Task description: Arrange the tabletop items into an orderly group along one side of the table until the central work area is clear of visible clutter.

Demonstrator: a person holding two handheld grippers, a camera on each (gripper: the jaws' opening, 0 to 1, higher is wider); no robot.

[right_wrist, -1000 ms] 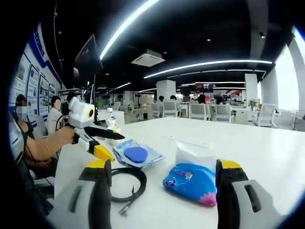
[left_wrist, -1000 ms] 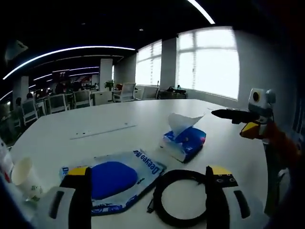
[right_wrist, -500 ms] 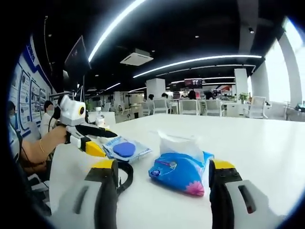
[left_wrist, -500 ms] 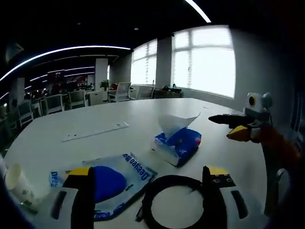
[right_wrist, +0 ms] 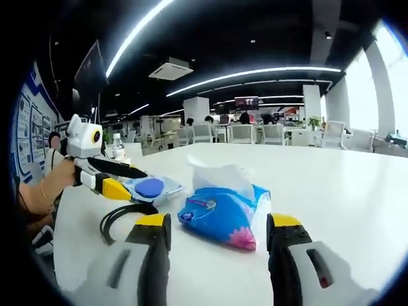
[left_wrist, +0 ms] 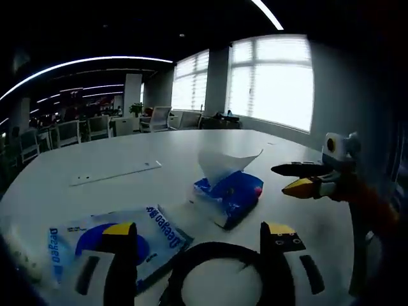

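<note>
Table: white table (right_wrist: 357, 210), open office behind.
Right gripper (right_wrist: 217, 233): jaws wide, empty, flanking tissue pack (right_wrist: 223, 213) at 12 o'clock.
Left gripper (left_wrist: 194, 239): jaws wide, empty, over black cable (left_wrist: 210, 268); wipes pack (left_wrist: 108, 239) at 9 o'clock.

Each claw has two broad grey jaws capped with yellow tips, a dark slot running down each. The left claw (right_wrist: 108, 177) is white-bodied with black and yellow tapered jaws; the right claw (left_wrist: 305, 178) looks alike.

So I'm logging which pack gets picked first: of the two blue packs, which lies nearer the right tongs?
The tissue pack with a white sheet sticking up, just ahead of the right tongs; the flat wipes pack lies farther off.
</note>
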